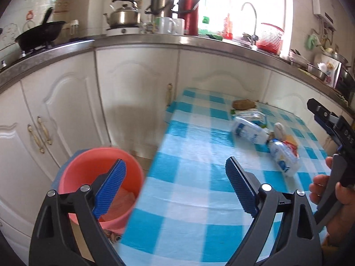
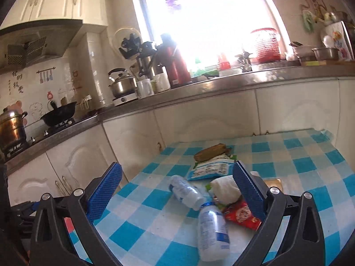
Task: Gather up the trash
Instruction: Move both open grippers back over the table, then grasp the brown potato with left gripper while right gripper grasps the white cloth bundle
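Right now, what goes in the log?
left claw: open, empty | right claw: open, empty | pink plastic bucket: beside checkered table | clear plastic bottles: on table

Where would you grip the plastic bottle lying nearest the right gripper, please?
Grip the nearest plastic bottle across its round body, coming from above with the open right gripper. It lies flat on the checked table, its blue cap pointing away; the midsection is clear on both sides.

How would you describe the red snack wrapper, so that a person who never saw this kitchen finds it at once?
Start at the table with the blue-and-white checked cloth in front of the white cabinets. A small heap of trash lies on it, with two clear plastic bottles. The red wrapper lies flat at the near right edge of the heap, beside the nearer bottle and below a crumpled white paper; it is the only red piece there.
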Demonstrator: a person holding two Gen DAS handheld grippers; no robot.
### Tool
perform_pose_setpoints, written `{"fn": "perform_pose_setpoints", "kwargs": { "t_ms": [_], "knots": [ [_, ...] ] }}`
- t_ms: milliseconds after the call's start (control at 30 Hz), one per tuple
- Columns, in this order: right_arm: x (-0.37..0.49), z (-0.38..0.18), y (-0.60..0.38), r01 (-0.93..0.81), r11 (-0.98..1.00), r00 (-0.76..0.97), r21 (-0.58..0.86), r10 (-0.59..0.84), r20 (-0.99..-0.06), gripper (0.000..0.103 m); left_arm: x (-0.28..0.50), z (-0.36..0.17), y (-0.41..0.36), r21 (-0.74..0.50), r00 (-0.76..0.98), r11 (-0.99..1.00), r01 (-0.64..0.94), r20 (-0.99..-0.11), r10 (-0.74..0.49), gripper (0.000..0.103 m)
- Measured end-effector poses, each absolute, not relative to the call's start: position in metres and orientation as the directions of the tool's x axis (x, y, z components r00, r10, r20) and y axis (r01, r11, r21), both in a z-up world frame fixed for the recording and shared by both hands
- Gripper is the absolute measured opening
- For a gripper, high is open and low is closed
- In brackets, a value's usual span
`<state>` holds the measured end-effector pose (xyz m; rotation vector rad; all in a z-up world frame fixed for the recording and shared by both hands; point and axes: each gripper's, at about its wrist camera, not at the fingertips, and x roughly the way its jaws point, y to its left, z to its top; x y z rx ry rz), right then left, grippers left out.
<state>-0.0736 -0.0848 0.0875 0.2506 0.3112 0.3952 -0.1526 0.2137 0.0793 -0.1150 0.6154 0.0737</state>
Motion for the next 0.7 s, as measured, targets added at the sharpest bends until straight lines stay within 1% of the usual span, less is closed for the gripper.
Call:
{"fn": "perform_pose_setpoints", "kwargs": {
  "t_ms": [100,233,267,333,433,533,633,700],
  "knots": [
    [-0.057,0.079,-0.125,-0.268,0.877,0.88,0.398,0.391,-0.269,0.098,-0.135,0.088,0.196,-0.111,0.797,0.992,-0.063,-0.604,-0.017,0.092],
    [-0.032,0.064,-0.174,-0.208,0.818,0.857,0.537,0.417,-0.303,0.098,-0.098,0.105,0.172,-0.189,0.775,0.982,0.031,-0.616,-0.143,0.092],
    [-0.027,0.058,-0.185,-0.19,0.796,0.848,0.575,0.428,-0.312,0.098,-0.082,0.111,0.165,-0.22,0.759,0.973,0.071,-0.621,-0.195,0.092],
    [-0.013,0.046,-0.207,-0.157,0.727,0.815,0.669,0.478,-0.328,0.098,-0.052,0.12,0.149,-0.234,0.745,0.965,0.115,-0.623,-0.24,0.092],
    [0.0,0.033,-0.227,-0.134,0.625,0.779,0.769,0.546,-0.308,0.098,0.001,0.124,0.121,-0.234,0.688,0.942,0.239,-0.644,-0.334,0.092],
    [0.006,0.031,-0.238,-0.14,0.59,0.768,0.795,0.571,-0.288,0.098,0.06,0.113,0.095,-0.213,0.61,0.924,0.317,-0.7,-0.37,0.092],
    [0.008,0.034,-0.238,-0.166,0.591,0.757,0.789,0.589,-0.282,0.098,0.113,0.098,0.076,-0.197,0.547,0.914,0.353,-0.749,-0.373,0.092],
    [0.011,0.036,-0.234,-0.176,0.601,0.74,0.78,0.603,-0.298,0.098,0.138,0.088,0.066,-0.172,0.531,0.913,0.371,-0.767,-0.36,0.092]
  ]
}}
